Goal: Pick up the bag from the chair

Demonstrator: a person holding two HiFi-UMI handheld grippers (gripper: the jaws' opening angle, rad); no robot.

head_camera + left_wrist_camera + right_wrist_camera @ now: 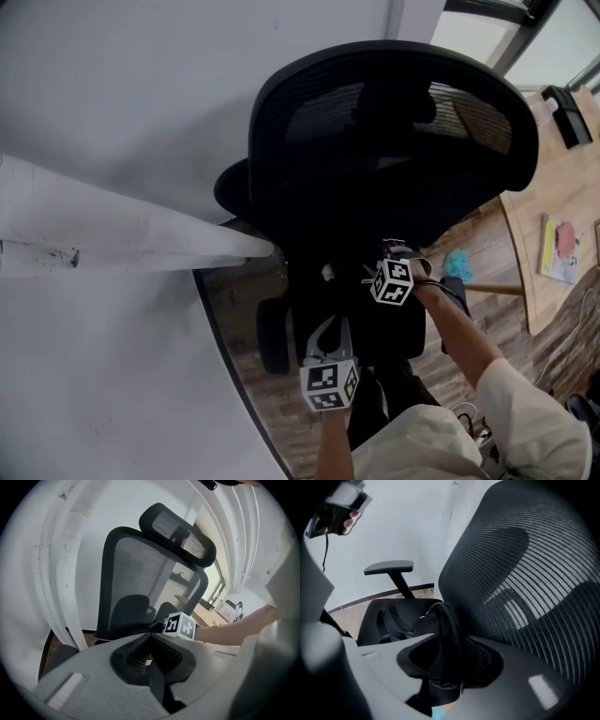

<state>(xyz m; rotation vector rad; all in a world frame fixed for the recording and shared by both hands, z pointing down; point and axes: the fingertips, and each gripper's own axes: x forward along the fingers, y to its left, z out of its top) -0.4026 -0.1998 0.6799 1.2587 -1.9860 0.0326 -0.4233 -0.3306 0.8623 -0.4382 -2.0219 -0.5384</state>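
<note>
Bag strap (444,620) in right gripper (446,667)

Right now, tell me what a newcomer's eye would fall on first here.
The black mesh office chair fills the middle of the head view. The right gripper is shut on a black bag strap, just above the seat. The left gripper sits nearer the person, pointing at the chair.

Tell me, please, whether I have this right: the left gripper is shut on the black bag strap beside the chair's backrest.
Not the left: the right gripper is shut on the black bag strap beside the chair's backrest, as the right gripper view shows.
</note>
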